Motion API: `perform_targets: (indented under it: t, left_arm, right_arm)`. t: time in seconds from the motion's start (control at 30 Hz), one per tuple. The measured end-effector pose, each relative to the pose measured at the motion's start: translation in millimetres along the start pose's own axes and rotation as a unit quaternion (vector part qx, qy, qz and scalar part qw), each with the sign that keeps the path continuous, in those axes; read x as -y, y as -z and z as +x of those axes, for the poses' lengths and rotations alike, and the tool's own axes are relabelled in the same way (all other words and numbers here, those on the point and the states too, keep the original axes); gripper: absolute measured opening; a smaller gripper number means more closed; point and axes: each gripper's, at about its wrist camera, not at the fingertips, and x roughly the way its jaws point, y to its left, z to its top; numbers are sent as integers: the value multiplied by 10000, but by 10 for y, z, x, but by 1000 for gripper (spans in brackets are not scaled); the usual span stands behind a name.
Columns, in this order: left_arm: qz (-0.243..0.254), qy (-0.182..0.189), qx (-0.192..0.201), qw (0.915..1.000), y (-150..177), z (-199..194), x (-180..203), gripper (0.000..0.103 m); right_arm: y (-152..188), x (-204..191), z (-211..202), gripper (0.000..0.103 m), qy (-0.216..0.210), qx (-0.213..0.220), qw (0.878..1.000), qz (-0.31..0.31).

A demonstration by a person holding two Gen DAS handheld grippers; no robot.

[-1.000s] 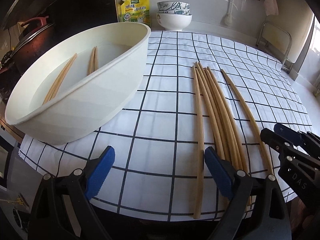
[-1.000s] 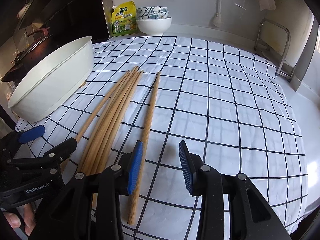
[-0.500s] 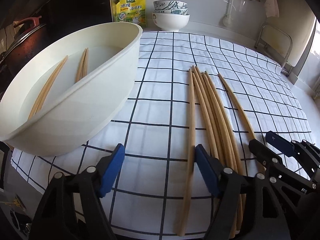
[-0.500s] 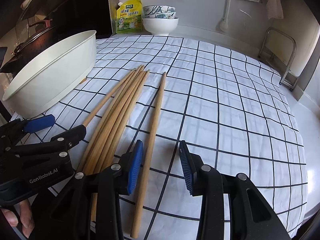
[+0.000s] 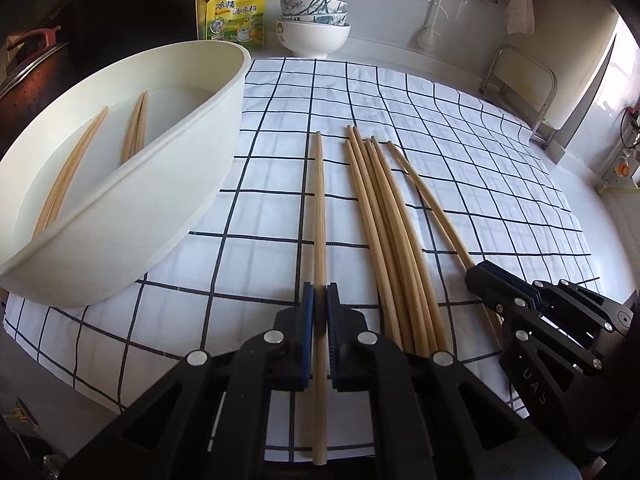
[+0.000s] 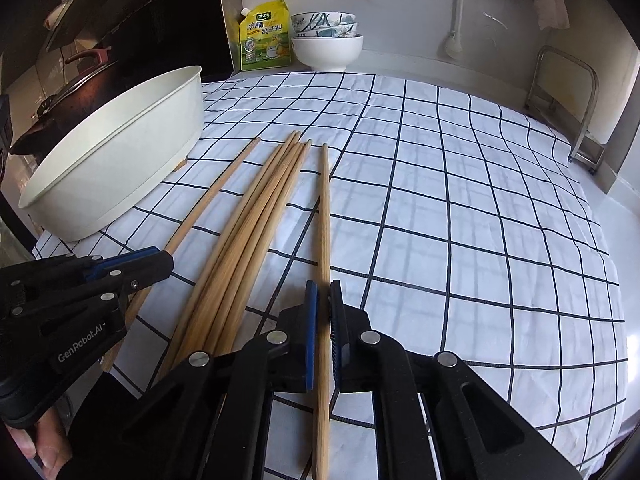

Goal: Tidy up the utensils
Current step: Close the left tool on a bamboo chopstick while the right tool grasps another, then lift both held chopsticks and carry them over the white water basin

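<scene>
**CHANGE, L to R**
- L gripper (image 5: 320,312): was wide open over the cloth a sec ago, now clamped tight on 1 chopstick (image 5: 319,208), gripped near its thick end. That stick now lies apart from the bundle; before, it lay against the bundle's left side.
- R gripper (image 6: 323,312): was part open astride the rightmost stick, now closed on it (image 6: 325,208), also near the thick end. The stick hasn't shifted much.
- Meaning (est.): both picks are secured and neither stick looks lifted off the cloth yet. Next step is prob. to carry them left to the tub, which would leave the bundle still to clear.

**COUNT, L to R**
- White oval tub (image 5: 168,184), far left on the cloth: 1.
- Chopsticks in the tub (image 5: 134,132): 4, as 2 pairs.
- Stick held by L gripper: 1.
- Loose bundle (image 5: 384,216) on the checked cloth (image 5: 480,200), btwn the two held sticks: 4 by the tips, though they overlap lower down.
- Stick held by R gripper: 1.
- Total: 6 sticks on the cloth, 10 incl. the tub.
- At the back: yellow pouch (image 5: 236,16) 1; stacked bowls (image 5: 314,34) 3, being 1 plain white and 2 patterned.
</scene>
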Motion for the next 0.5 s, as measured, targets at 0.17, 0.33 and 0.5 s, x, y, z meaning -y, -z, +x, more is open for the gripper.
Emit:
perform_targets:
  t: [0.17, 0.33, 0.5]
  left_arm:
    - [28, 86, 58, 9999, 19, -89, 17, 7]
    - [73, 133, 154, 9998, 1, -200, 36, 7]
    - [109, 233, 305, 9992, -58, -349, 39, 7]
  right_arm:
    - [-8, 35, -65, 6, -69, 72, 9999, 119]
    - [-16, 72, -134, 6, -94, 152, 9996, 217]
    - [-55, 65, -256, 6, -121, 283, 9991, 299]
